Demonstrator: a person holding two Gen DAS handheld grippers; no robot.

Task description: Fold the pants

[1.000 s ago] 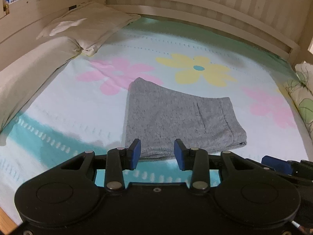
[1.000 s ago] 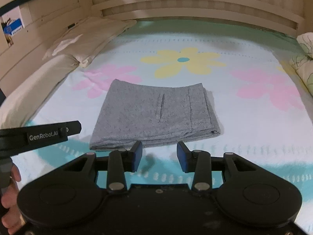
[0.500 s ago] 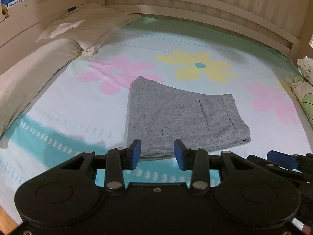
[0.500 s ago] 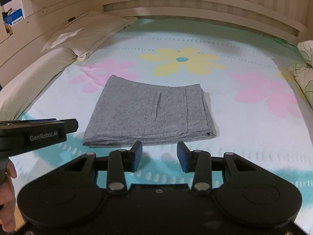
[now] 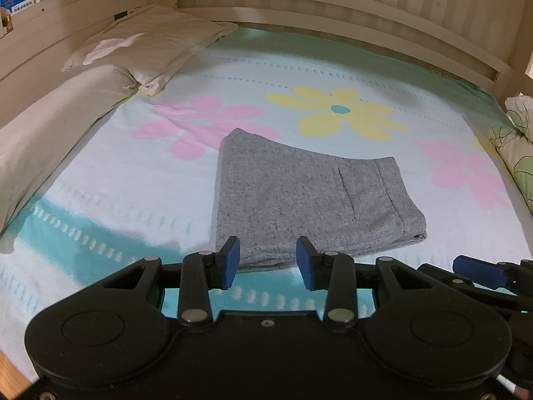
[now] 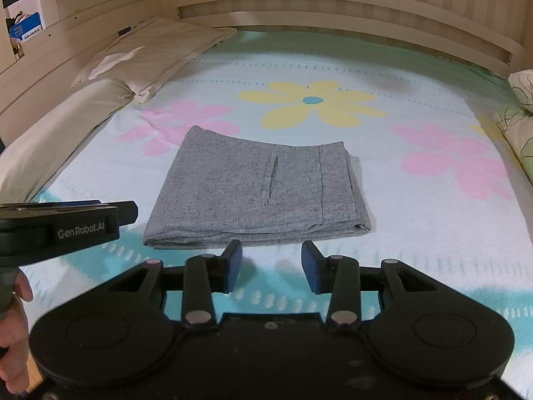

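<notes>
My fingers stand parted on both tools, with nothing between the blue pads. The left gripper (image 5: 267, 261) has a wide gap between its pads and sits just short of the near edge of the pants (image 5: 299, 196); from the left wrist view the pads overlap that edge, but I cannot tell whether they touch it. The right gripper (image 6: 271, 266) is equally parted, holds nothing, and sits clear of the cloth over the teal band of the bedsheet (image 6: 416, 233). In the right wrist view the body of my left tool, marked GenRobot.AI, shows at the left edge, with my left hand (image 6: 13, 340) around its handle.

The pants are grey, folded into a compact rectangle of several layers, lying flat on the sheet. The stacked fold edges show at the right end, and a pocket slit runs across the top layer. The far left corner lies on a pink flower print.

Beyond the pants is a yellow flower print (image 5: 336, 113). Two white pillows (image 5: 146, 43) lie along the left side. A patterned pillow (image 6: 519, 123) sits at the right edge. A slatted wooden bed frame (image 5: 333, 10) closes the far side.
</notes>
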